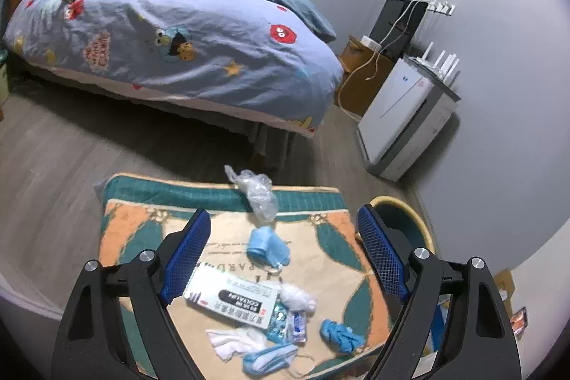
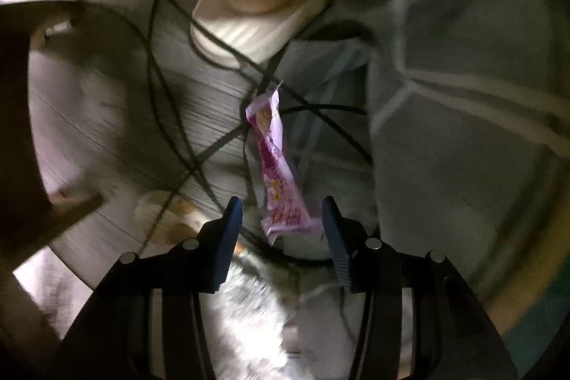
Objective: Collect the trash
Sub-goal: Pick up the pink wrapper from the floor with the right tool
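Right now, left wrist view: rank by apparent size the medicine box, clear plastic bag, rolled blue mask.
1. medicine box, clearly largest
2. clear plastic bag
3. rolled blue mask
Bag and mask look close; the bag lies farther away, so their order is unsure.

Right wrist view is smearing pretty badly, so the pale slipper (image 2: pixel 231 27) and the dark cables (image 2: pixel 156 66) are coming out soft and the print on the pink wrapper (image 2: pixel 276 162) isn't reading at all. In the left wrist view, the left tongs (image 1: pixel 281 259) are covering part of the white box (image 1: pixel 231 296), and the basket (image 1: pixel 409 212) is hiding mostly behind one finger.
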A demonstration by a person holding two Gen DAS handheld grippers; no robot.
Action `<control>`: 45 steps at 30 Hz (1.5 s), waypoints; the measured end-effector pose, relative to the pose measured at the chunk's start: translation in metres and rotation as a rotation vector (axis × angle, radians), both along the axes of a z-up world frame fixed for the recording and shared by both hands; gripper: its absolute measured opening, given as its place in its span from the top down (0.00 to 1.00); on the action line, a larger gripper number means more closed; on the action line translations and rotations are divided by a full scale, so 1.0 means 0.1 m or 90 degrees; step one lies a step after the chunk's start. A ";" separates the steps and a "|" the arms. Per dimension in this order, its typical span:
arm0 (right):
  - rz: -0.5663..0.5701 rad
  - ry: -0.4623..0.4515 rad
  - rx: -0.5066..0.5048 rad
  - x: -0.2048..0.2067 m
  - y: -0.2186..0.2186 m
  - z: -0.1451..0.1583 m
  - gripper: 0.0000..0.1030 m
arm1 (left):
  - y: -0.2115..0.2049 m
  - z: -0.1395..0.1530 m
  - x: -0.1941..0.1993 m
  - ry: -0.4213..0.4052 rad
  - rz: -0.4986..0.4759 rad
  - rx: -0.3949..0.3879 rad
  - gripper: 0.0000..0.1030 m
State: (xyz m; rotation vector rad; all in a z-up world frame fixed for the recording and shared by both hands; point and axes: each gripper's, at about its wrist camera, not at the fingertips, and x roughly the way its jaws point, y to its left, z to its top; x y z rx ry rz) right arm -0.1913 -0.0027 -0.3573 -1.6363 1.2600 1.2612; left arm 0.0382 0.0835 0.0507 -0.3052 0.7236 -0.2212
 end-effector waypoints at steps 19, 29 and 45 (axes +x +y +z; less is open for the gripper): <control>0.001 0.040 -0.003 0.24 0.18 0.10 0.95 | -0.20 0.08 0.07 -0.011 -0.045 0.003 0.18; -0.069 0.003 0.081 0.44 -0.08 1.25 0.95 | -0.22 0.10 0.00 -0.013 -0.048 0.012 0.18; -0.504 -0.204 0.359 1.75 -1.10 2.80 0.95 | -0.34 -0.11 0.06 0.019 -0.053 0.047 0.18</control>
